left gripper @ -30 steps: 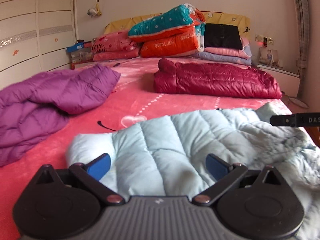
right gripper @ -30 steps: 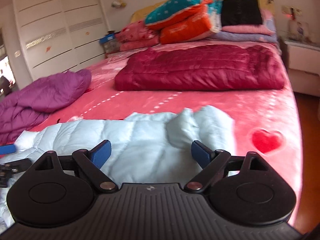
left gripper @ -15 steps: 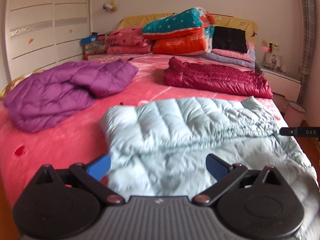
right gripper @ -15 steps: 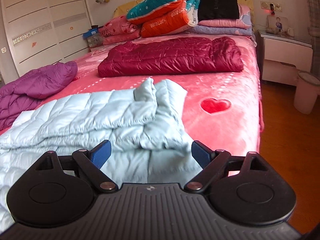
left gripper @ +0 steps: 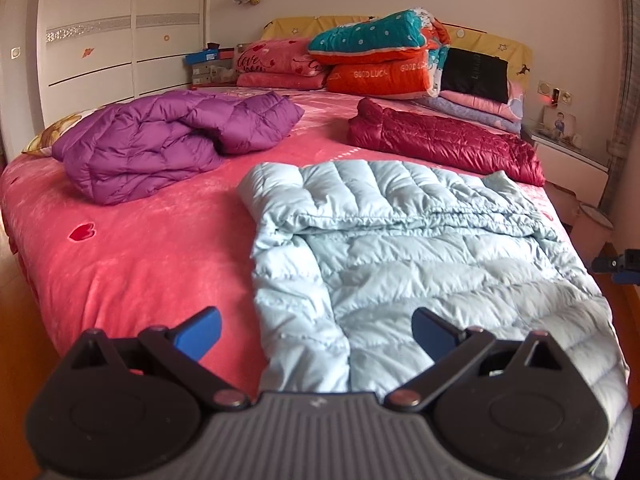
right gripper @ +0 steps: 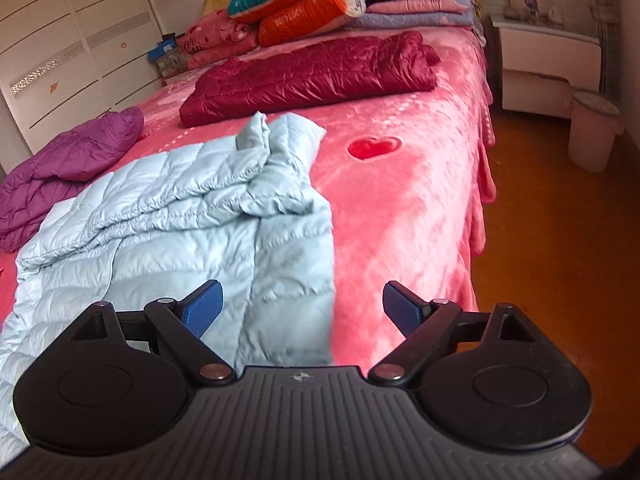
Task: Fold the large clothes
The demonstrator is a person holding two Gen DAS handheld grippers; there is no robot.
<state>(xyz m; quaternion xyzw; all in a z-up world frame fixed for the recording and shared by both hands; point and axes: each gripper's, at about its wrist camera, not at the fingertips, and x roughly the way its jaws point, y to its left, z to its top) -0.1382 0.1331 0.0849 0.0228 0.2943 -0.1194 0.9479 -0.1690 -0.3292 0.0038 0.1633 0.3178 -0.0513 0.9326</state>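
Pale blue jacket (left gripper: 420, 248) on bed (left gripper: 152, 248) (half folded); both grippers' fingers wide, empty.

quilted pale-blue down jacket (left gripper: 420, 240) with slight sheen; glossy maroon down jacket (left gripper: 444, 144); plush pink bedspread (left gripper: 152, 248); glossy wood floor (right gripper: 560, 240).

Both identical: left black ribbed plastic gripper (left gripper: 316, 330) & right black ribbed plastic gripper (right gripper: 302, 306) — blue pads, round pivot discs, metal rivets, small white logo.
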